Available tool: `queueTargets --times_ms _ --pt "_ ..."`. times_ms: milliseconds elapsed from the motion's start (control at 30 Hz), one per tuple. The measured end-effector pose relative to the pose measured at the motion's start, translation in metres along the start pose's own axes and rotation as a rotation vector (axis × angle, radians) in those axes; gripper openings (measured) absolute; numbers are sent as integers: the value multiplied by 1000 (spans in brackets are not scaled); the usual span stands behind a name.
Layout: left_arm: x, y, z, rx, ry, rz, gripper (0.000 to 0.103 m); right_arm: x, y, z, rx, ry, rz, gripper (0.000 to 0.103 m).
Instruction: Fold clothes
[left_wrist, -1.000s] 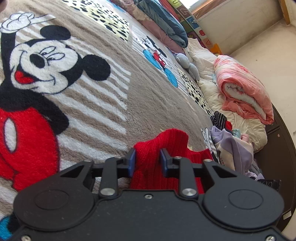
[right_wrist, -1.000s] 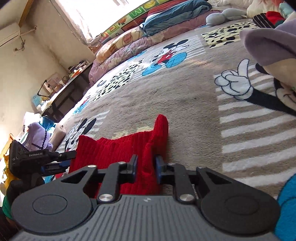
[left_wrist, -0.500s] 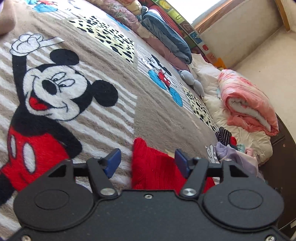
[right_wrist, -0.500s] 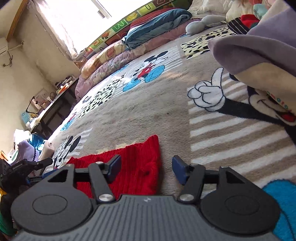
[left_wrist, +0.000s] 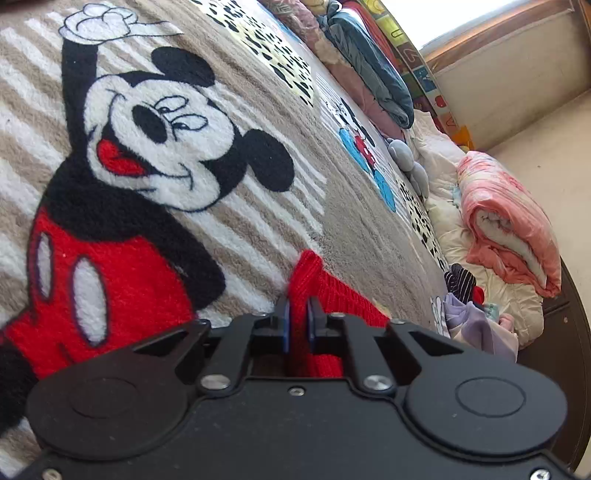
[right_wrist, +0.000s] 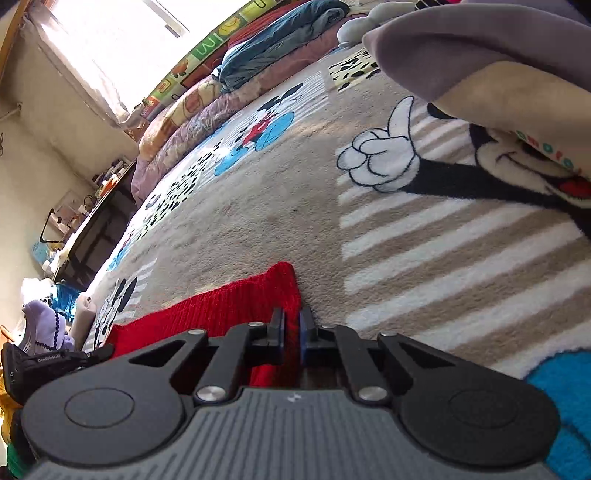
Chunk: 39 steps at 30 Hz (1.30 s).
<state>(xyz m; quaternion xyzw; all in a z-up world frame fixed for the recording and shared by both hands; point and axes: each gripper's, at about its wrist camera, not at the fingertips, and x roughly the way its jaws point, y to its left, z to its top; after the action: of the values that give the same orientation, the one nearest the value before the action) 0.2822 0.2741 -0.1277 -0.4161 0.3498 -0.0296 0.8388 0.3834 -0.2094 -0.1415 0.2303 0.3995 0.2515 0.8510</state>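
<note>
A red knit garment (left_wrist: 334, 295) lies on the Mickey Mouse blanket (left_wrist: 229, 206) that covers the bed. My left gripper (left_wrist: 298, 320) is shut on one edge of it, with a ridge of red knit sticking up between the blue pads. In the right wrist view the same red garment (right_wrist: 221, 314) spreads flat to the left. My right gripper (right_wrist: 291, 334) is shut on its right-hand corner, low on the blanket (right_wrist: 280, 206). The left gripper (right_wrist: 55, 360) shows at the far left of that view.
A pile of clothes (left_wrist: 476, 325) lies at the bed's edge, beside a rolled pink quilt (left_wrist: 513, 225). A folded grey and beige garment (right_wrist: 498, 62) lies at the upper right. Folded bedding (right_wrist: 273, 44) lines the far side. A dark desk (right_wrist: 96, 229) stands at left.
Both grippers held the garment a second ago, opened half a second ago, and have now shut again on its edges. The garment lies flatter than before.
</note>
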Motion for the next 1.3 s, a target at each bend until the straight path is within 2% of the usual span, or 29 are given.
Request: queueTargets --times_ms 67,100,200,267,333,367,433,467,500,567,633,667,733,800,900,1133,1200,1233,1300 --pt "-8 -3 3 5 -19 17 18 -4 8 2 -36 -18 -18 11" --pt "-13 -6 4 14 -31 27 21 -8 10 3 -45 -37 -19 19" --pt "-32 -22 6 89 -89 52 25 -22 21 8 -93 -99 -24 23" --pt "-37 -36 5 126 -91 -37 25 -35 34 14 -163 -155 -35 23" --pt "-32 -48 1 148 -67 -117 34 -39 47 16 -210 -152 27 23" --pt "-25 -50 -2 152 -51 -109 37 -32 48 15 -207 -118 20 22" --pt "-6 -43 -7 136 -13 -50 48 -15 47 11 -193 -40 -9 30" --pt "4 -32 -9 106 8 -10 47 -7 41 7 -187 -7 -50 32" --pt "5 -25 -7 75 6 1 37 2 34 2 -182 24 -96 31" --pt "-10 -19 0 13 -37 -29 35 -5 25 4 -127 3 -59 31" --pt "-25 -19 7 -15 -83 -60 50 -19 32 10 -157 -32 -65 32" --pt "-31 -25 8 2 -95 -86 52 -27 39 12 -201 -63 -71 32" --pt "-35 -36 6 16 -68 -186 54 -38 43 15 -206 -87 -31 32" --pt "-32 -49 -1 59 -47 -187 54 -43 46 14 -200 -82 10 32" --pt "-36 -58 -17 84 -20 -190 54 -53 53 5 -249 -73 -19 32" --pt "-73 -75 -83 227 -27 -92 54 -89 69 -50 -340 -20 -12 32" --pt "-72 -69 -107 256 0 -17 54 -84 74 -74 -432 4 -89 34" --pt "-68 -62 -119 269 18 33 53 -76 75 -88 -508 36 -162 38" --pt "-69 -48 -137 280 -8 83 39 -77 70 -104 -517 7 -197 38"
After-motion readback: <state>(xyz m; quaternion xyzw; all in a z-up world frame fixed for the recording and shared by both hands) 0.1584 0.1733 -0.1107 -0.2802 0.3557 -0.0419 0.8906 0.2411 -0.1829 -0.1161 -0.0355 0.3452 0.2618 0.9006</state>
